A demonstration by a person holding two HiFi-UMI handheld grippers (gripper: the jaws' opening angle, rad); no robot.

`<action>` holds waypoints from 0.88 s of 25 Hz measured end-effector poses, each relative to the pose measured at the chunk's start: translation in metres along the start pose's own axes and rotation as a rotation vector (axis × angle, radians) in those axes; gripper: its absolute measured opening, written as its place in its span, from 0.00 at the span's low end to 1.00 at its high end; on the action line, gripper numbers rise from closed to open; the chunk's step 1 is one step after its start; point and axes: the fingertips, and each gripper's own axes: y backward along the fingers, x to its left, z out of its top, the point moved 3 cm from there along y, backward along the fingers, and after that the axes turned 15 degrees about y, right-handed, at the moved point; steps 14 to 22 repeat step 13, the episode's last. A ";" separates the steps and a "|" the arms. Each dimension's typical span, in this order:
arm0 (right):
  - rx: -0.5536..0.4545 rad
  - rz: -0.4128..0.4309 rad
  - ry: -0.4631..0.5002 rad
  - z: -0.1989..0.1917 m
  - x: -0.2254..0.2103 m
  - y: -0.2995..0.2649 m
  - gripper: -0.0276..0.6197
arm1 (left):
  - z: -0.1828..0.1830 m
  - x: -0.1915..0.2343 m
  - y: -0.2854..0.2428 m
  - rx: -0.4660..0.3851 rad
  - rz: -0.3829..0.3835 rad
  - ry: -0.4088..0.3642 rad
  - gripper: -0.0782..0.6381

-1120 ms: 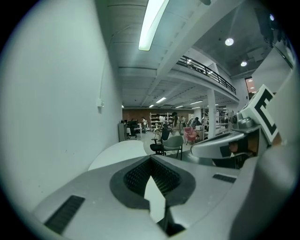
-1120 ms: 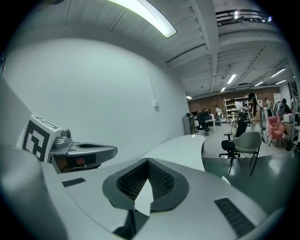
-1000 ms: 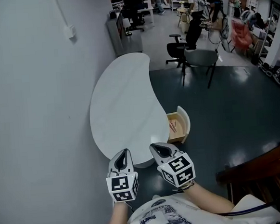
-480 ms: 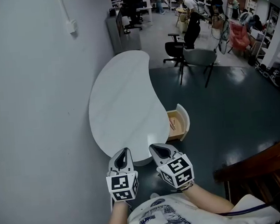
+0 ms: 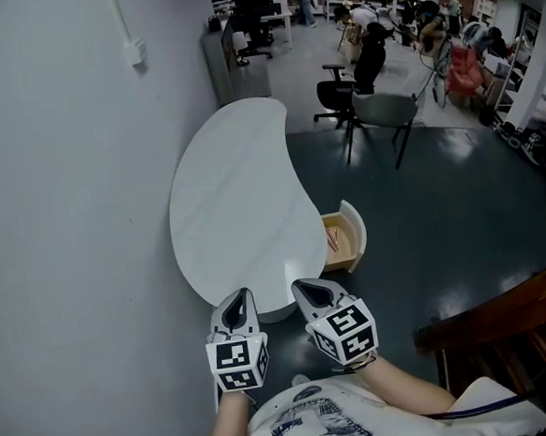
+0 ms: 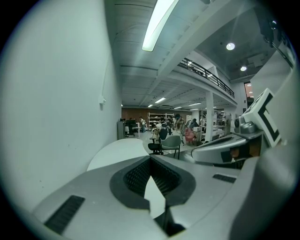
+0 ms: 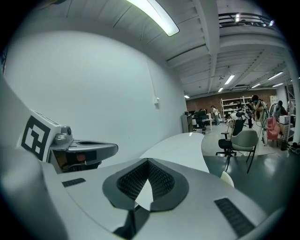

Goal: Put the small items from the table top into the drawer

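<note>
The white kidney-shaped table (image 5: 229,202) stands against the wall ahead of me, and I see only its plain white top. At its right edge a small wooden drawer (image 5: 342,240) is pulled open, with thin sticks lying inside. My left gripper (image 5: 241,296) and right gripper (image 5: 302,285) hover side by side just short of the table's near end. Both are shut, with nothing between the jaws. The left gripper view shows its closed tips (image 6: 150,158) aimed along the table (image 6: 119,150). In the right gripper view the shut tips (image 7: 148,160) point the same way.
A grey wall (image 5: 67,229) runs along the table's left side. Beyond the table stand a grey chair (image 5: 388,119) and a black office chair (image 5: 339,94), with people farther back. Dark wooden furniture (image 5: 507,326) sits at my right, and dark floor lies past the drawer.
Both grippers keep the same place and stay shut. Only the head view has drifted slightly, shifting the table a little left in the picture.
</note>
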 end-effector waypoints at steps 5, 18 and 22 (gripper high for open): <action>0.000 -0.004 0.002 -0.001 0.000 0.003 0.07 | -0.002 -0.002 0.000 0.001 -0.004 -0.002 0.14; 0.001 -0.005 0.003 -0.003 0.002 0.005 0.07 | -0.003 -0.001 0.004 0.003 0.003 -0.005 0.14; 0.001 -0.005 0.003 -0.003 0.002 0.005 0.07 | -0.003 -0.001 0.004 0.003 0.003 -0.005 0.14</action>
